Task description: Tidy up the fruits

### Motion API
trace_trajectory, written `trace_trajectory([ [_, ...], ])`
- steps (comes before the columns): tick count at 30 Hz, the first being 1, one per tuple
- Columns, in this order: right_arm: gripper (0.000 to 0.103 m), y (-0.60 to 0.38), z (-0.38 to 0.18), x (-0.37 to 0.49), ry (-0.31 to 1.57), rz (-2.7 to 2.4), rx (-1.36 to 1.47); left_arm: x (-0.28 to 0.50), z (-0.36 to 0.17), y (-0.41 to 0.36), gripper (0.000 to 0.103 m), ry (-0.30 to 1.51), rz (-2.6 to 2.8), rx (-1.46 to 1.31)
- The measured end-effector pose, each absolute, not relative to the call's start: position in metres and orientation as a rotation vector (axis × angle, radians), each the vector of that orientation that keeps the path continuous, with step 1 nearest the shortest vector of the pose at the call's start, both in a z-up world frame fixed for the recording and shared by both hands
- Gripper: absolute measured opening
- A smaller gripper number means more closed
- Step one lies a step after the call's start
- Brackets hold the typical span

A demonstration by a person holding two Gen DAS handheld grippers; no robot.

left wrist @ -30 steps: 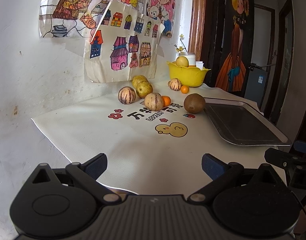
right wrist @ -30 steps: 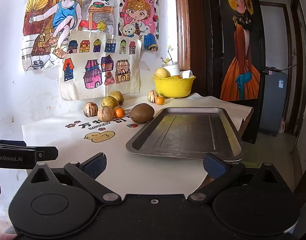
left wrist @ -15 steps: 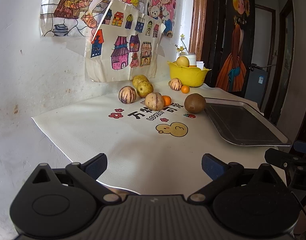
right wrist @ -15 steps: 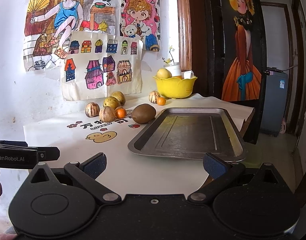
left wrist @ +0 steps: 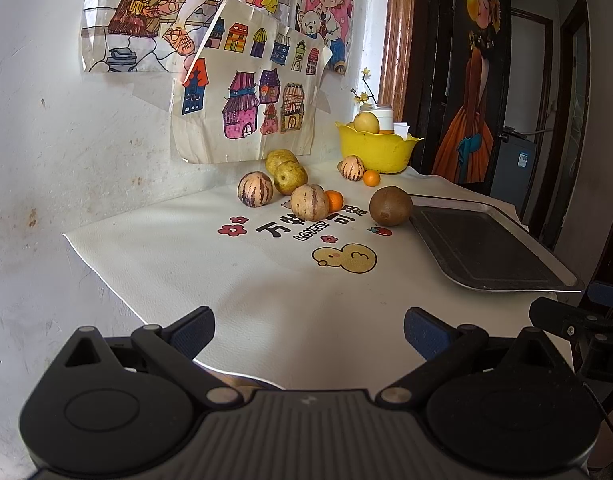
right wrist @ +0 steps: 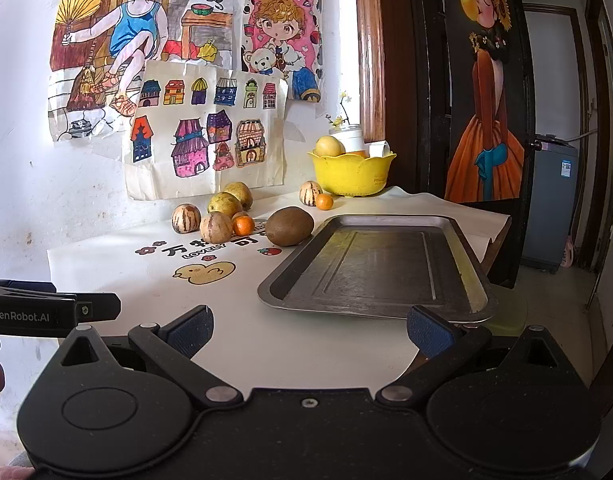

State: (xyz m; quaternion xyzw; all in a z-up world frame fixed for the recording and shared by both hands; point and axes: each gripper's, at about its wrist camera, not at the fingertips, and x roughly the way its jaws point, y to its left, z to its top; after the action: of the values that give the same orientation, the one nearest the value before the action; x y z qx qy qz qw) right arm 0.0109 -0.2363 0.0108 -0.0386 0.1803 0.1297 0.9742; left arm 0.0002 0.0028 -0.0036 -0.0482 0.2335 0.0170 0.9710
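Two spread, empty grippers, left (left wrist: 308,330), right (right wrist: 309,330), round striped melons (left wrist: 309,201), flat metal tray (right wrist: 376,266)

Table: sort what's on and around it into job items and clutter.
Job: kiwi, three striped melons, two pears, two oranges, tray, yellow bowl, both open claws.

Clutter: wall drawings, white jar, tablecloth, door painting.

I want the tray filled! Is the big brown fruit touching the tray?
Cannot tell. In the right wrist view the brown fruit overlaps the tray rim; the left wrist view shows no clear gap either.
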Motion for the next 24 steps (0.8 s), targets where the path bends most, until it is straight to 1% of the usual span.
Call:
trace_trajectory([
  [18, 0.103, -0.234, 0.01, 0.01, 0.367, 0.263, -0.081, -0.003, -0.007, 0.002, 0.103, 0.479, 0.039, -0.107],
  [24, 0.103, -0.229, 0.016, 0.019, 0.357, 0.288, -0.129, 0.009, -0.002, 0.008, 0.103, 0.516, 0.079, -0.098],
])
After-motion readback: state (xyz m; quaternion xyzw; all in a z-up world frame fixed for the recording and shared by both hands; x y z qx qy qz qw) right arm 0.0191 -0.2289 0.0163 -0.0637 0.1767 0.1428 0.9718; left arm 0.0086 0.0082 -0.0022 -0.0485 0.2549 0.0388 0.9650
